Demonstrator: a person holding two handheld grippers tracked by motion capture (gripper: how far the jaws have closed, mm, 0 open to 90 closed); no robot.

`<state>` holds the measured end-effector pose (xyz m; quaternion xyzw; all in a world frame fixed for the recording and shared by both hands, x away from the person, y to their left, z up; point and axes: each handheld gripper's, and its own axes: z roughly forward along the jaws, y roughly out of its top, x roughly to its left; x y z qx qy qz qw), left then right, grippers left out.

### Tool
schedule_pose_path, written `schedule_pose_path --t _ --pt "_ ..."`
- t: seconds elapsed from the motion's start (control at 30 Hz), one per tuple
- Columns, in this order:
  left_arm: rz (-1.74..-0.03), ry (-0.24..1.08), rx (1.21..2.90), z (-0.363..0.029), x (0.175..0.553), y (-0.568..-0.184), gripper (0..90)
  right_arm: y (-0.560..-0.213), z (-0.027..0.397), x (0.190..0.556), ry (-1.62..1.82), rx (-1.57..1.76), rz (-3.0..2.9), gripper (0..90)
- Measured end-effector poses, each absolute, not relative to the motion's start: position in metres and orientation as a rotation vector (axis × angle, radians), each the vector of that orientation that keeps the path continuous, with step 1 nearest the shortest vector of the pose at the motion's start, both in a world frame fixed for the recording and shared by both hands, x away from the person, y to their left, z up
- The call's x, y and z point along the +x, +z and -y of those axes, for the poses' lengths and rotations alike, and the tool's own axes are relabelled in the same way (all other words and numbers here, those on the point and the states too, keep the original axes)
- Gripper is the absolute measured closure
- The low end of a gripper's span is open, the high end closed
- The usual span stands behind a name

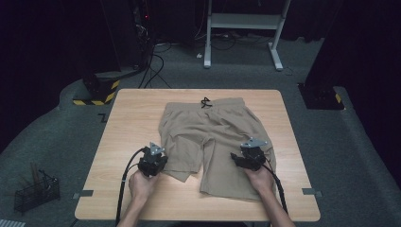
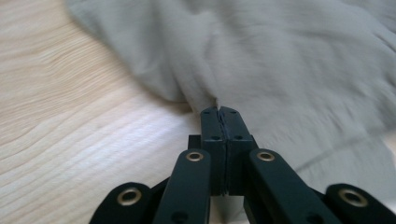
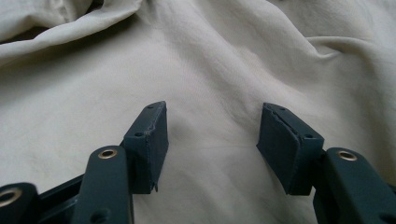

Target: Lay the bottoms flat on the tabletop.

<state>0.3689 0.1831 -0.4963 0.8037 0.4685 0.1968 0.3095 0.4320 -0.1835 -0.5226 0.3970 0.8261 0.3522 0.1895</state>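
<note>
From the high view we see a pair of khaki shorts spread flat on the wooden table, waistband and dark drawstring toward the far edge, legs toward the person. The left gripper sits at the outer hem of the left leg, the right gripper over the right leg; at this distance we cannot read either jaw gap. The left gripper view supplies that detail: the left gripper has its jaws pressed together, tips at the edge of the fabric where it meets bare table; whether cloth is pinched between them we cannot tell, since the frame is motion-blurred. The right gripper view shows the right gripper with jaws spread wide, holding nothing, above wrinkled cloth. The person's hands are partly cut off at the frame bottom.
</note>
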Motion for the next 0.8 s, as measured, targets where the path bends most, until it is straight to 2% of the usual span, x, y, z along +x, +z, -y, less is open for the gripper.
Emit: schedule_pose_path --t 0.13,0.23,0.4,0.6,0.8 --pt "-1.16 0.506 2.159 -0.178 0.346 -0.49 89.8 -0.523 0.184 0.432 0.991 1.115 -2.321 42.5" --pt "-1.116 0.437 2.168 -0.174 0.332 -0.493 89.8 -0.523 0.183 0.432 0.988 1.114 -2.321 42.1" --pt "-1.058 0.4 2.174 -0.171 0.322 -0.497 88.9 -0.523 0.183 0.432 0.988 1.114 -2.321 42.1" --pt "-1.176 0.405 2.018 -0.194 0.341 -0.489 68.3 -0.523 0.183 0.432 0.988 1.114 -2.321 42.0" --pt "-1.326 0.458 2.0 -0.213 0.36 -0.493 63.3 -0.523 0.183 0.432 0.987 1.115 -2.321 41.9"
